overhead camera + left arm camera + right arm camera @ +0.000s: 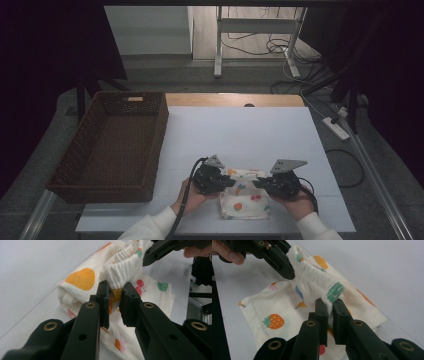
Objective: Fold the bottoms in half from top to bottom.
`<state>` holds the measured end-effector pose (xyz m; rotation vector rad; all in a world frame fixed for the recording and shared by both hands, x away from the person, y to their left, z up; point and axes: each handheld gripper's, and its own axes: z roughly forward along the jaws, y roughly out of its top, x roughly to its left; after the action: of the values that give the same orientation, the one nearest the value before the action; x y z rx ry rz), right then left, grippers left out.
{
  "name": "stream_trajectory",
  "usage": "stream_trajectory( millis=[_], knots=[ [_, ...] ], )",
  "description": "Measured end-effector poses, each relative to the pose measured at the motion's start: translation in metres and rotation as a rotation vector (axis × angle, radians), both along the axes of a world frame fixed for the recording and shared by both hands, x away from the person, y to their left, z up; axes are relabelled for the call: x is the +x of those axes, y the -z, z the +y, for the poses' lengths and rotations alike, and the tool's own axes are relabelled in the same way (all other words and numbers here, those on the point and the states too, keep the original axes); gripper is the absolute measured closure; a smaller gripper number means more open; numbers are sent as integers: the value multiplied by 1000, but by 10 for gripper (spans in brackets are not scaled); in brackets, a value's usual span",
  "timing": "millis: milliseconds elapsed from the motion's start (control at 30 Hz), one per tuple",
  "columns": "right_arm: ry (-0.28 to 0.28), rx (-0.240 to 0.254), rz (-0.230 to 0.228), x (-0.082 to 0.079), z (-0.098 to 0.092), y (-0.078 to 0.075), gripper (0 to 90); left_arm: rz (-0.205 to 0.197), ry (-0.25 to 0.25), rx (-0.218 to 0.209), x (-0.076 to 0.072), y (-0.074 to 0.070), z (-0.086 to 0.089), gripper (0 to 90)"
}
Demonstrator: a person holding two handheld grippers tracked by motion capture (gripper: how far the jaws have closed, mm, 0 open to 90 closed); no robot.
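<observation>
High view: a small fruit-printed cloth is seen on the white tabletop, between the left tongs and the right tongs, with a brown wicker basket standing well off beyond the left tongs. In the left gripper view the left tongs are nearly closed, with the ribbed elastic band of the cloth pinched between the pads. In the right gripper view the right tongs are likewise almost closed on the same band, a little further along it. The band is held raised between the two pairs of tongs while the rest of the cloth lies on the tabletop below them.

The step in hand is judged to be a fold or a lift by the band. It would be done well if both grips were kept firm, the band kept lightly taut between the tongs, and both hands moved together at one level, so that the fabric hangs evenly and does not bunch.

The band's long axis runs from one pair of tongs to the other; the body of the cloth extends away from it toward the person.
</observation>
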<state>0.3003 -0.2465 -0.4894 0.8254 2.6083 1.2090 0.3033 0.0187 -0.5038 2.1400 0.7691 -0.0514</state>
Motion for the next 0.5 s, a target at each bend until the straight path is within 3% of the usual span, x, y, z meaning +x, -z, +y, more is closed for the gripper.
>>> stream_trajectory(
  millis=[500],
  knots=[
    [-23,2,3,-13,0,-1,834,14,22,-2,-14,2,2,772]
  ],
)
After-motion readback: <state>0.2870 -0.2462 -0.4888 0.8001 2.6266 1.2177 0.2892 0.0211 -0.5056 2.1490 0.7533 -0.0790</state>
